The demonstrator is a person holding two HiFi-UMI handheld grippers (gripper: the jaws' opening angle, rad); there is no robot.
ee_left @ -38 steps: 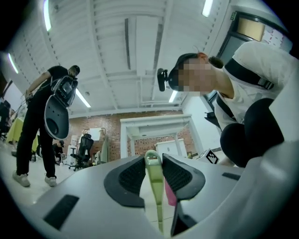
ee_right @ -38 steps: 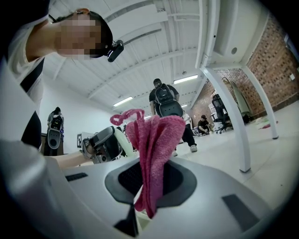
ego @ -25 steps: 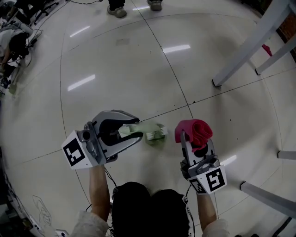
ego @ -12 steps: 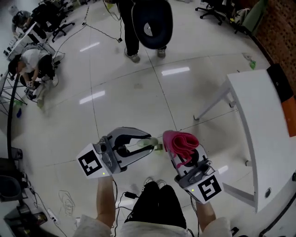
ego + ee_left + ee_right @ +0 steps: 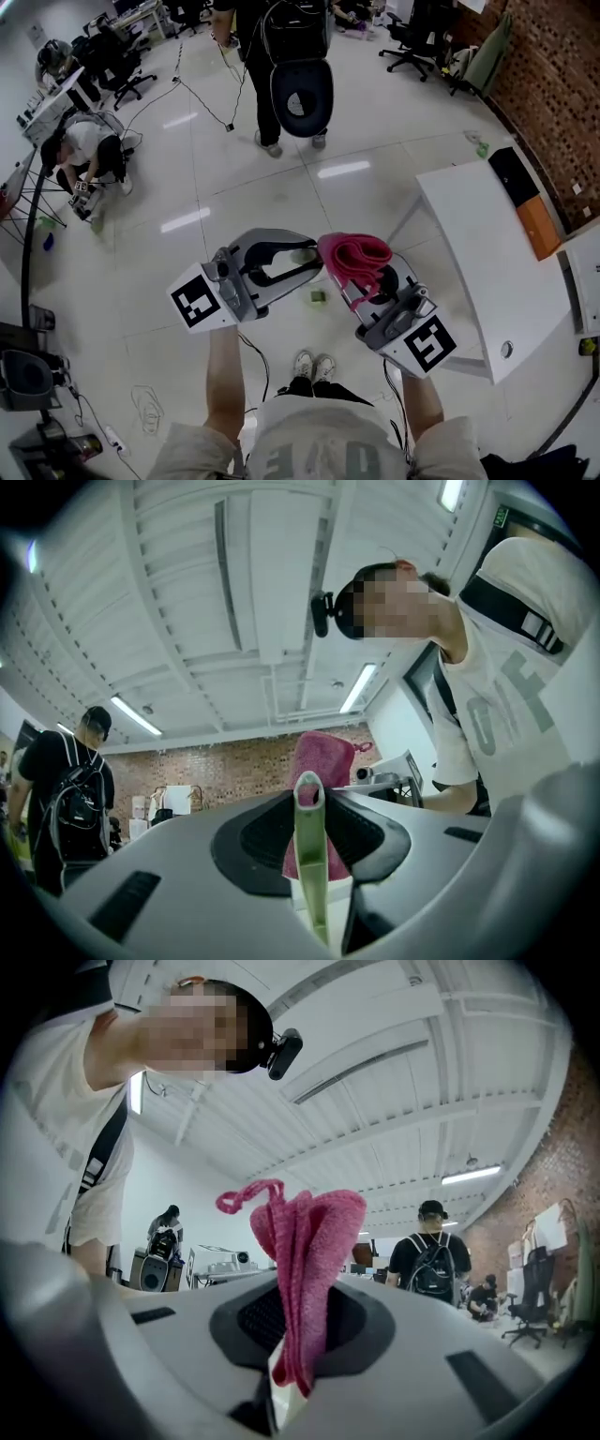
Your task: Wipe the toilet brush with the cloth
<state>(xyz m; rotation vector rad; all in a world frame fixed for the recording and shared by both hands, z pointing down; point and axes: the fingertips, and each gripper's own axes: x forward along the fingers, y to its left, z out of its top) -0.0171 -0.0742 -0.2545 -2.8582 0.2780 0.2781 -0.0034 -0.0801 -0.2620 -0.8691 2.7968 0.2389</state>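
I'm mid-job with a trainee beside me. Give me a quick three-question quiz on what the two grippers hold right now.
1. True or false: the right gripper is shut on the pink cloth.
2. What is the left gripper clamping?
A) the green toilet brush handle
B) a yellow sponge
C) nothing
3. Short answer: in the head view, what piece of furniture stands on the right gripper's side of the floor?

Key: 1 true; 2 A; 3 the white table.
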